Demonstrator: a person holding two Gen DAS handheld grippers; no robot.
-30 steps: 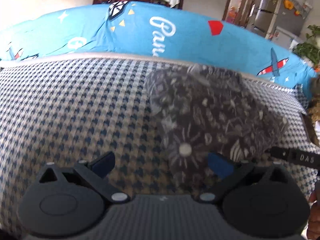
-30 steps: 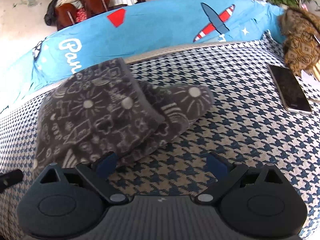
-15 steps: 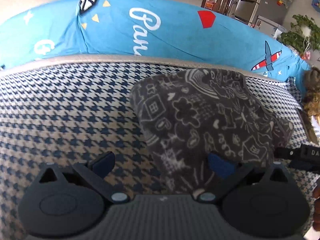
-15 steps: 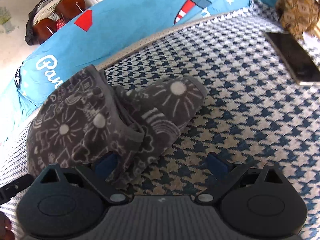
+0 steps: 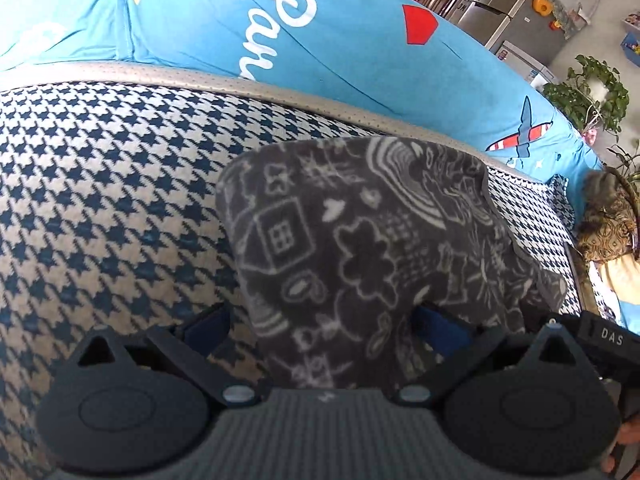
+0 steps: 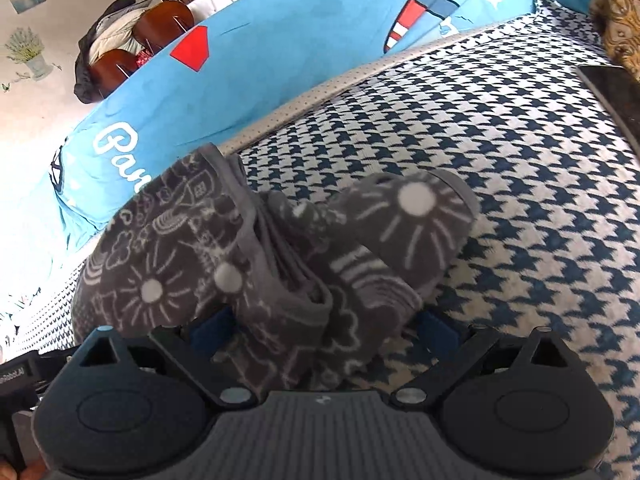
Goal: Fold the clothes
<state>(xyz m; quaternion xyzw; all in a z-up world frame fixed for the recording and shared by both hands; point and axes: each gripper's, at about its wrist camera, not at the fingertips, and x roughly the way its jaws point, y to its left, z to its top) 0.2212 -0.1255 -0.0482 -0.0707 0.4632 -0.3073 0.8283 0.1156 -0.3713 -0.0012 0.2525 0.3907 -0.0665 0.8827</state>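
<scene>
A dark grey fleece garment [image 5: 360,248] with white doodle print lies bunched on the houndstooth sofa seat [image 5: 100,200]. My left gripper [image 5: 320,324] is open, its fingers wide apart, with the garment's near edge lying between them. In the right wrist view the same garment [image 6: 240,264] shows folded layers and a rounded lobe with a sun print. My right gripper [image 6: 320,328] is open too, its fingers straddling the garment's near folds. The right gripper's body [image 5: 600,336] shows at the left view's right edge.
A blue cover [image 5: 320,40] with white script and aeroplane prints drapes the sofa back. A phone [image 6: 612,92] lies on the seat at the right, next to a brown patterned cushion [image 6: 620,20]. Chairs, a fridge and plants stand beyond the sofa.
Both grippers have moved in closer to the garment. Its near edge now lies between the fingers of each; before, it lay ahead of them.
</scene>
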